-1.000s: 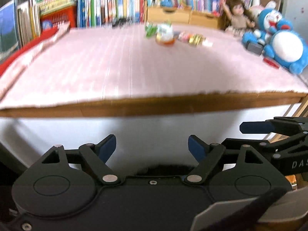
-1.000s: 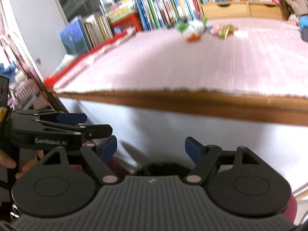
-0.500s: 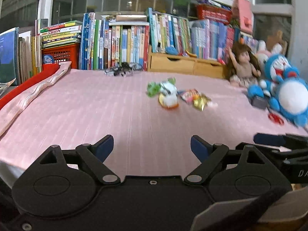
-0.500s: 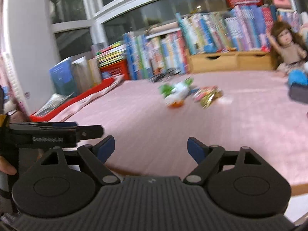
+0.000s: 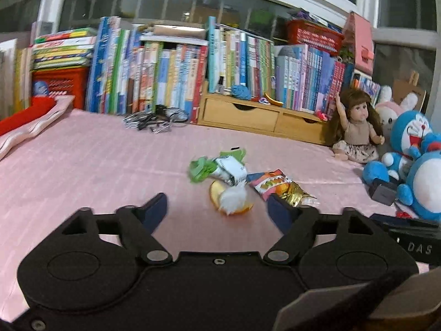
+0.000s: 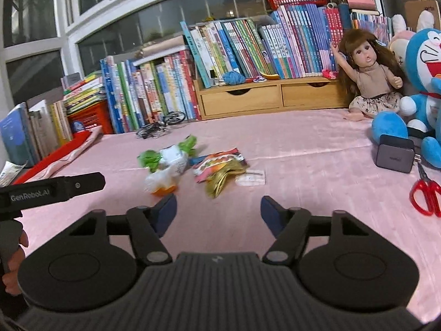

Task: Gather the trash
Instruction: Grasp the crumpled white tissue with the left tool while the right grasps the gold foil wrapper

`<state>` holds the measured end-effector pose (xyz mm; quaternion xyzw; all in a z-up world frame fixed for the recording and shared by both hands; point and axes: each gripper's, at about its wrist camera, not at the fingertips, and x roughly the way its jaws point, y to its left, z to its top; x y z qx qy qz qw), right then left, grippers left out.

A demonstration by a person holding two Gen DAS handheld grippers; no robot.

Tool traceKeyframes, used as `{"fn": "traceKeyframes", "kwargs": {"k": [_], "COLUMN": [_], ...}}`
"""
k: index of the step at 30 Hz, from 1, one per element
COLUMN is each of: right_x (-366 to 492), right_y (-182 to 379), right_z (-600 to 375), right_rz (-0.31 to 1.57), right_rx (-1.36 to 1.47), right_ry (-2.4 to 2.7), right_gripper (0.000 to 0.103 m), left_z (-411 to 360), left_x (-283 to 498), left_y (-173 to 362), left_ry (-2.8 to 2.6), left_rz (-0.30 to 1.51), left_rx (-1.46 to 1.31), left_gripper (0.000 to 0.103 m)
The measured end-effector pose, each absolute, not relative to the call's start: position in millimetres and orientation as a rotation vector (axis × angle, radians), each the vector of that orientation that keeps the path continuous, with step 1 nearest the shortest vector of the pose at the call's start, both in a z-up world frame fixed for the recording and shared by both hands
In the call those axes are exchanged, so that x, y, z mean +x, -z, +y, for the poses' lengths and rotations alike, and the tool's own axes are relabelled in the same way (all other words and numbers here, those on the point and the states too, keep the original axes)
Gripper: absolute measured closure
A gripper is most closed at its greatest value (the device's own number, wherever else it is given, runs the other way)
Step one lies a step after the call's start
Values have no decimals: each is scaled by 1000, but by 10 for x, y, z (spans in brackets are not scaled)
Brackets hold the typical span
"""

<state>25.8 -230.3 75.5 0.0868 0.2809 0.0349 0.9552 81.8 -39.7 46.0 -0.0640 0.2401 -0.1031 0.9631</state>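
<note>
A small heap of trash lies mid-table on the pink cloth (image 5: 82, 165). It holds a crumpled green-and-white wrapper (image 5: 220, 167) (image 6: 168, 155), an orange-and-white wad (image 5: 231, 200) (image 6: 162, 183), a colourful snack packet with gold foil (image 5: 278, 187) (image 6: 220, 169) and a small clear sachet (image 6: 250, 178). My left gripper (image 5: 217, 212) is open, just short of the orange wad, nothing between its fingers. My right gripper (image 6: 219, 213) is open too, a little short of the snack packet.
Rows of books (image 6: 220, 63) and wooden drawers (image 6: 270, 98) line the back. A doll (image 6: 369, 74), blue plush toys (image 6: 421, 82), a dark charger block (image 6: 394, 153) and red scissors (image 6: 425, 193) sit at right. A toy bicycle (image 6: 160, 127) lies at the back; folded red-pink cloth (image 6: 55, 160) at left.
Both grippers have risen from below the table edge to above the cloth and moved forward toward the trash heap. Both stay open.
</note>
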Motion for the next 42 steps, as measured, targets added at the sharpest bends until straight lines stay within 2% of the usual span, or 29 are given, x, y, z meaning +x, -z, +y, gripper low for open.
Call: {"fn": "traceKeyframes", "kwargs": {"k": [4, 6, 18, 20, 22, 25, 42], "right_x": [567, 716, 1411, 1488, 1538, 1573, 779], "right_y": [-731, -707, -454, -415, -403, -380, -642], "right_z": [-2367, -2407, -2366, -2338, -2321, -2303, -2198], "right_rz": [613, 639, 778, 796, 802, 815, 732], "right_rx": [257, 306, 396, 397, 389, 390, 351], "right_ry": [-77, -79, -25, -10, 4, 20, -123], "right_gripper": [42, 45, 49, 54, 61, 80, 83], "left_z": [-623, -725, -902, -875, -863, -835, -452], "left_x": [1112, 1248, 1754, 1795, 1810, 1752, 856], "left_y": [-373, -323, -14, 31, 54, 47, -315], "left_ry": [233, 254, 276, 283, 289, 272, 286], "left_rz": [521, 532, 576, 598, 613, 595, 511], "left_rx": [-47, -20, 7, -15, -24, -25, -109], "left_gripper": [53, 57, 54, 58, 74, 75, 76]}}
